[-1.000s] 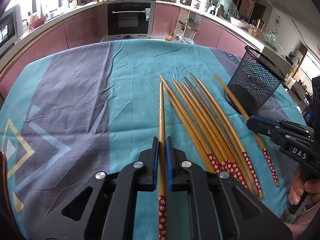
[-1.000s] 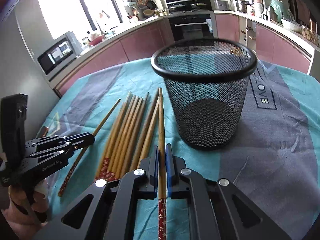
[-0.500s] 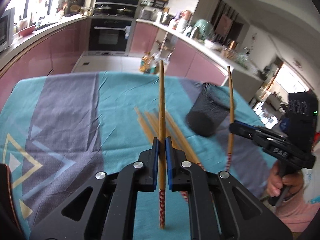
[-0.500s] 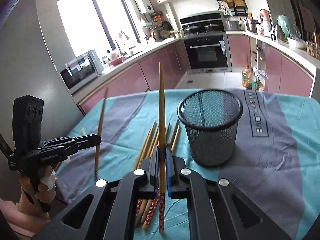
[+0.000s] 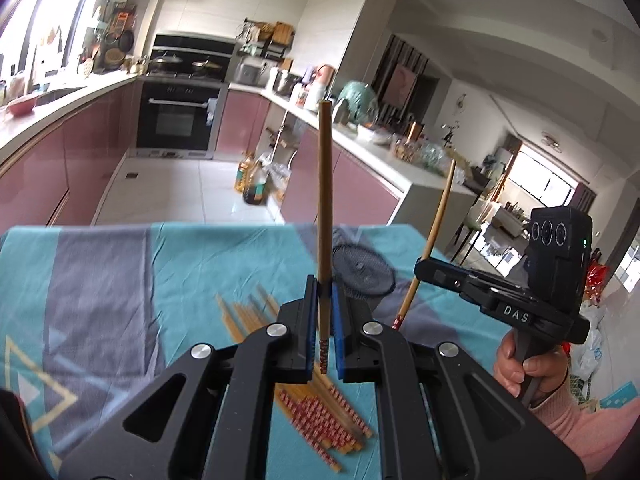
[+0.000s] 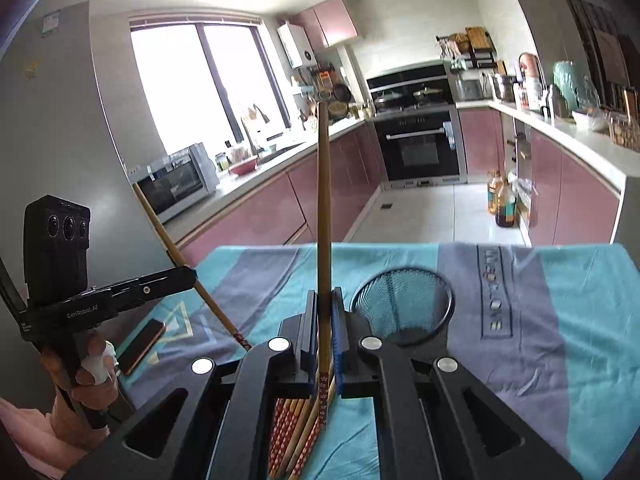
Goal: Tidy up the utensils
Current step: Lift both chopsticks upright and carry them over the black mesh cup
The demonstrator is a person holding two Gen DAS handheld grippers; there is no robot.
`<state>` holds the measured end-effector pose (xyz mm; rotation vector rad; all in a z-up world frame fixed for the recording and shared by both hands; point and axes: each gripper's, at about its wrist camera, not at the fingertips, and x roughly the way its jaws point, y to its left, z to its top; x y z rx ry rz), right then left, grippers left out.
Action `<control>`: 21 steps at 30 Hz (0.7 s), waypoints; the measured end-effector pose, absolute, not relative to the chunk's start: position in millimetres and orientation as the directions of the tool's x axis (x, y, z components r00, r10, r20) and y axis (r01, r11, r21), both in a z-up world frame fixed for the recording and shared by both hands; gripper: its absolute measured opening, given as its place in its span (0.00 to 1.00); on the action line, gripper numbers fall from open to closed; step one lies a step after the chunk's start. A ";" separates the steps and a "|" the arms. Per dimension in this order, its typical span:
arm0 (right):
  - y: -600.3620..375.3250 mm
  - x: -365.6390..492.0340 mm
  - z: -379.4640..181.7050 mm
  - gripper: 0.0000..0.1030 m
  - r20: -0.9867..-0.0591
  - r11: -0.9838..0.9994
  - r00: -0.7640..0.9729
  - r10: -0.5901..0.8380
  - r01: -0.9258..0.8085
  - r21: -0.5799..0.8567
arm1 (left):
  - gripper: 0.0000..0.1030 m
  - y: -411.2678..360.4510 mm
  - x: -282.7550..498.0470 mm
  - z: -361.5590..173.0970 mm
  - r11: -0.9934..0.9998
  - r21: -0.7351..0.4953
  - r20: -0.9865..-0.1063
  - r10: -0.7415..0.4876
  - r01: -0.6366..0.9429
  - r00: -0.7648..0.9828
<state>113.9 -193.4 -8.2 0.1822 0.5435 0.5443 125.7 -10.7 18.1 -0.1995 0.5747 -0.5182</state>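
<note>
Left wrist: my left gripper (image 5: 323, 308) is clamped on one chopstick (image 5: 324, 200), tip up, patterned end hanging below the jaws. Mesh cup (image 5: 362, 270) sits just ahead-right of them; loose chopsticks (image 5: 320, 408) lie underneath. Flip the tip down before lowering

Right wrist: my right gripper (image 6: 323, 320) pinches a second chopstick (image 6: 323, 208), upright. Cup (image 6: 404, 304) just right of the jaws. Center over the rim, one stick at a time, so the two don't clash

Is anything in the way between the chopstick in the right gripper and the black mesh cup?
Nothing visible. The right gripper holds its chopstick up in the air, and the mesh cup stands open-topped just beside it on the tablecloth.
</note>
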 end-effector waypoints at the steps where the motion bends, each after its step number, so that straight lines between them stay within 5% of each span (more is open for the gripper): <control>1: -195.7 115.4 -3.5 0.05 -0.432 0.846 0.728 0.532 -0.442 0.298 | 0.07 -14.7 128.9 25.3 0.850 -0.320 -0.455 -0.525 0.418 0.719; 11: -210.4 134.8 28.5 0.05 -0.367 0.872 0.793 0.487 -0.418 0.253 | 0.07 -49.8 157.5 68.9 0.821 -0.312 -0.377 -0.568 0.477 0.731; 21: -211.7 165.9 24.5 0.05 -0.382 0.905 0.821 0.423 -0.368 0.212 | 0.07 -93.4 185.0 50.6 0.840 -0.230 -0.480 -0.537 0.491 0.694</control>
